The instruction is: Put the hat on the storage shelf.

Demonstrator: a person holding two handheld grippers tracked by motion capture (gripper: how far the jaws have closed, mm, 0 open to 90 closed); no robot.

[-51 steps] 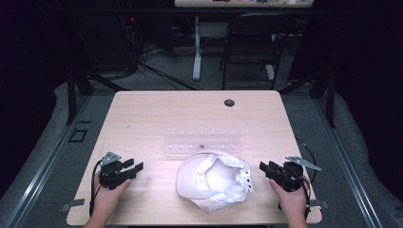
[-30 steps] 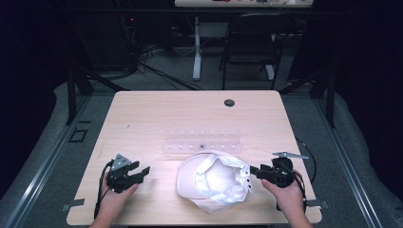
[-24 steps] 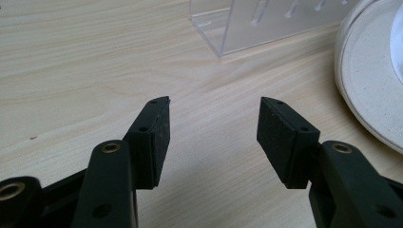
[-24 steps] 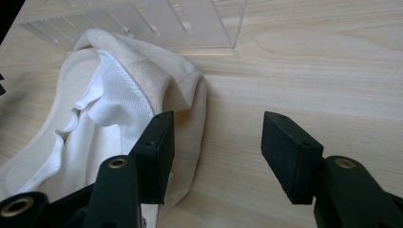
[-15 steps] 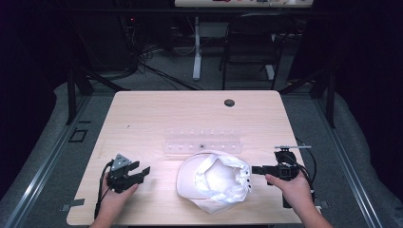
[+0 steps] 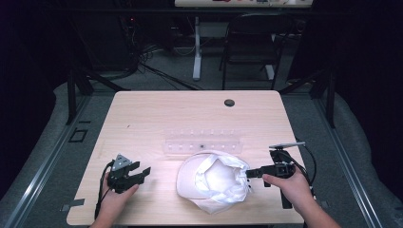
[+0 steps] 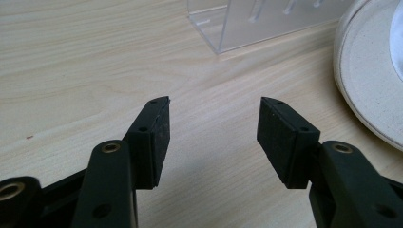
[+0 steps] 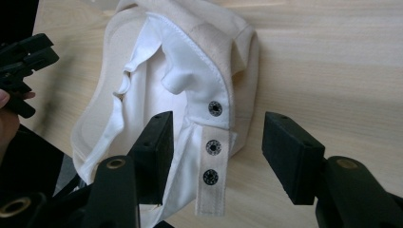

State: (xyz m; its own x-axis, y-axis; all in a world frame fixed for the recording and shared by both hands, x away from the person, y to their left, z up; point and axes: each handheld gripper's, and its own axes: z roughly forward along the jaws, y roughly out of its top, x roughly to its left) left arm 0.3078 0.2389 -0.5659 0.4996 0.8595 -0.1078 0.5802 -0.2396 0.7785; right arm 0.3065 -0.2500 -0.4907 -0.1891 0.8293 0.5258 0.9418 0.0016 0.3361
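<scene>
Right gripper [image 8: 216,142] spread wide at the cap's snap strap [image 8: 211,175] — poised to pinch; left gripper [image 7: 211,137] open, waiting.

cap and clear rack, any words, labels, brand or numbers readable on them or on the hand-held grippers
None can be read.
Cap: plain cream fabric and white lining; the snap strap bears only metal snaps, no print.
Clear rack: no label visible.
Left hand-held gripper and right hand-held gripper: plain black, no markings.
</scene>
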